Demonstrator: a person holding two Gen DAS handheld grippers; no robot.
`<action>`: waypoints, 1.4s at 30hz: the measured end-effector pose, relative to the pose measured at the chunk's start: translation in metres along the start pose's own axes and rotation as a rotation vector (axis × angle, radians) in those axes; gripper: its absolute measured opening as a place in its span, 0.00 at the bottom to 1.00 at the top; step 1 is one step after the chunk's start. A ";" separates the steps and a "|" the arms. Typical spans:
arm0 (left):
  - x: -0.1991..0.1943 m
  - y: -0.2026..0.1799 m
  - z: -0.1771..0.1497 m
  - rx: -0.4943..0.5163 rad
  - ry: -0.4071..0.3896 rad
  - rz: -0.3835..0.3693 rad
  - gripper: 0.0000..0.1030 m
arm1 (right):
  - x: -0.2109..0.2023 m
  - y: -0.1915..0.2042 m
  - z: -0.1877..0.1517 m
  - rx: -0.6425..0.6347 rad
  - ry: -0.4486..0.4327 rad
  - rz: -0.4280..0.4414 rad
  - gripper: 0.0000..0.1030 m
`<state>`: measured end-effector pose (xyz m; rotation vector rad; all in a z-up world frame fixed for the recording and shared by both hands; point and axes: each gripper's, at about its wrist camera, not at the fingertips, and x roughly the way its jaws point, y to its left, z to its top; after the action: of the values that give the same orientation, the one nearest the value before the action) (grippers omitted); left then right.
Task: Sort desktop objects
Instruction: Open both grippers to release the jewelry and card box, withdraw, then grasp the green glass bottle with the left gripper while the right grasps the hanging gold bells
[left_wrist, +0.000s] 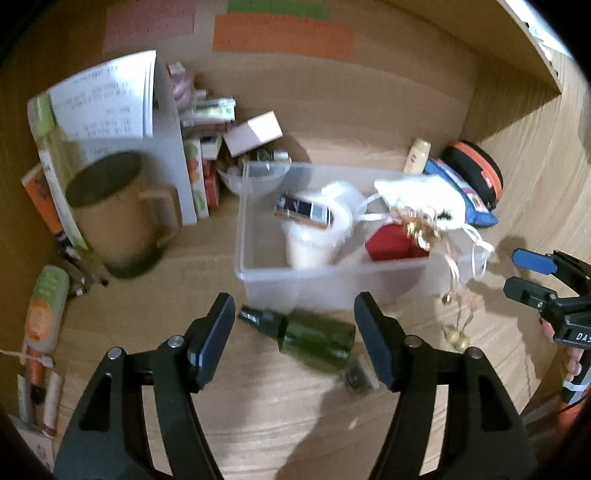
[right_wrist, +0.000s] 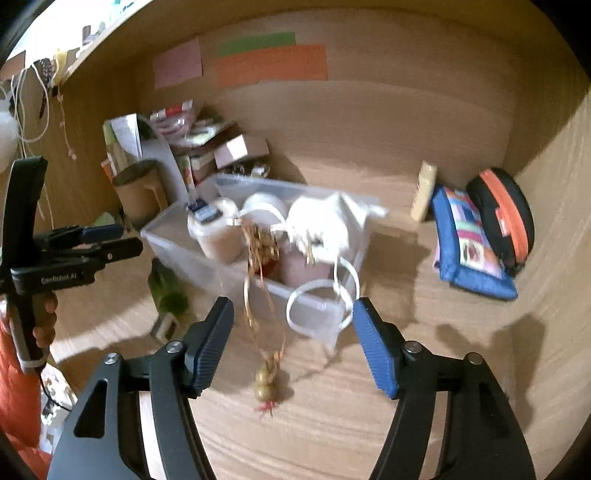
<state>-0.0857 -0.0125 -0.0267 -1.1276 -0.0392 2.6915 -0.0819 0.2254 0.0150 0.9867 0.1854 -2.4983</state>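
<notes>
Dim warm light, motion blur, fisheye-bent edges.

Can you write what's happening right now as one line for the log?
left tool: open, over dark green glass spray bottle lying on desk | right tool: open, empty | clear plastic bin: white cloth pouch draped over rim

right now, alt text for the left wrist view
The open left hand-held gripper hovers over a green bottle lying on the wooden desk, just in front of a clear bin holding a white pouch and a red item.
</notes>
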 end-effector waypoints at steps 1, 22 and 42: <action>0.002 0.000 -0.003 -0.001 0.010 -0.002 0.66 | 0.001 -0.001 -0.005 0.001 0.010 -0.001 0.62; 0.045 -0.014 -0.026 -0.019 0.118 -0.040 0.58 | 0.049 -0.003 -0.064 0.024 0.201 0.067 0.62; 0.035 -0.006 -0.031 -0.069 0.067 -0.043 0.52 | 0.063 0.018 -0.062 -0.037 0.193 0.078 0.17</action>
<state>-0.0867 -0.0015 -0.0720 -1.2211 -0.1446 2.6312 -0.0761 0.2040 -0.0727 1.1960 0.2473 -2.3203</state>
